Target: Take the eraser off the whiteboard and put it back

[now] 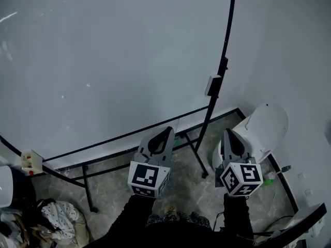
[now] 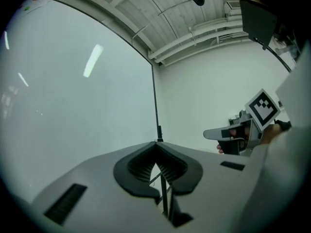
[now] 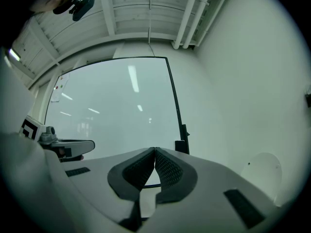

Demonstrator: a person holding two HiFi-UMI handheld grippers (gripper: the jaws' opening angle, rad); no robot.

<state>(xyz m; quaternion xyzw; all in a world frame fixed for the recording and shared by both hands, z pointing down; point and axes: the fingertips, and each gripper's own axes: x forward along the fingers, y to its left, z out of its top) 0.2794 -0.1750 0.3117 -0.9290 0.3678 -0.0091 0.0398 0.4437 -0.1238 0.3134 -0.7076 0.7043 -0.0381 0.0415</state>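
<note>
One eraser on whiteboard edge, white bin beside stand

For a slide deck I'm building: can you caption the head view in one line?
Shut and empty, the left gripper and right gripper face the lower right corner of the whiteboard.

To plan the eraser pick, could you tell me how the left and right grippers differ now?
The left gripper sits before the lower edge of the whiteboard; the right gripper sits beyond its right edge, before a white rounded object. In the head view the left gripper leans right, the right gripper leans left. Both are shut and empty.
</note>
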